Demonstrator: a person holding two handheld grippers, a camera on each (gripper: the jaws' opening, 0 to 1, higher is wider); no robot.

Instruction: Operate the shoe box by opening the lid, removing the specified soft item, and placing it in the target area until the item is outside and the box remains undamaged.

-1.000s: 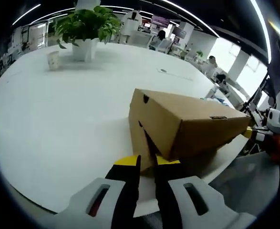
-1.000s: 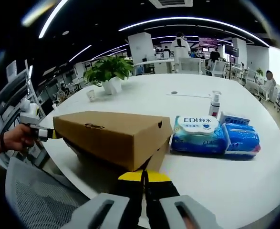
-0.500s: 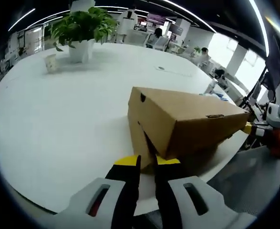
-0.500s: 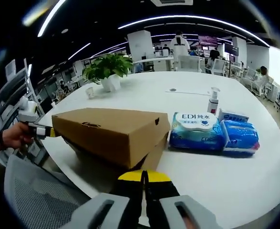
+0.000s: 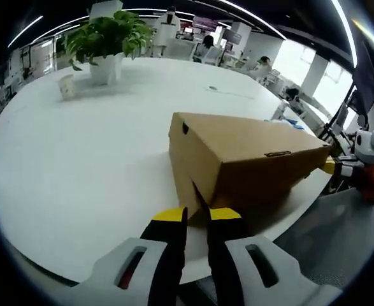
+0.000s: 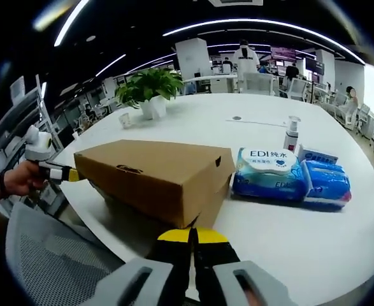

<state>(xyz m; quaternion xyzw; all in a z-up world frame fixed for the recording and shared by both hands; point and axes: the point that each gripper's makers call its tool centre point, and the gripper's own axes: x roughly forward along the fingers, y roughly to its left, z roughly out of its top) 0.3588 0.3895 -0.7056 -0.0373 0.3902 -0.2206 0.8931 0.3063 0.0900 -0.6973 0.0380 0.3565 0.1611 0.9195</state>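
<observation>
A brown cardboard shoe box (image 5: 250,159) lies on the white round table (image 5: 78,159), near its front edge. Its lid (image 6: 155,175) is tilted up, and a dark gap shows beneath it. My left gripper (image 5: 198,217) is at one short end, its yellow tips pinching the lid's corner. At the opposite short end my right gripper (image 6: 193,236) has its tips together on the lid's rim. The right gripper (image 5: 332,167) shows at the box's far end in the left gripper view. The left gripper (image 6: 69,174) shows likewise in the right gripper view. What is inside the box is hidden.
Beside the box lie a pack of wet wipes (image 6: 269,172) and a blue pack (image 6: 323,185), with a small bottle (image 6: 292,134) behind them. A potted plant (image 5: 107,41) and a paper cup (image 5: 66,86) stand far back. A mesh chair (image 6: 53,261) is below the table edge.
The lid's front edge stands slightly higher than a second ago. Both grippers remain at the box's ends, and the views have shifted a little.
</observation>
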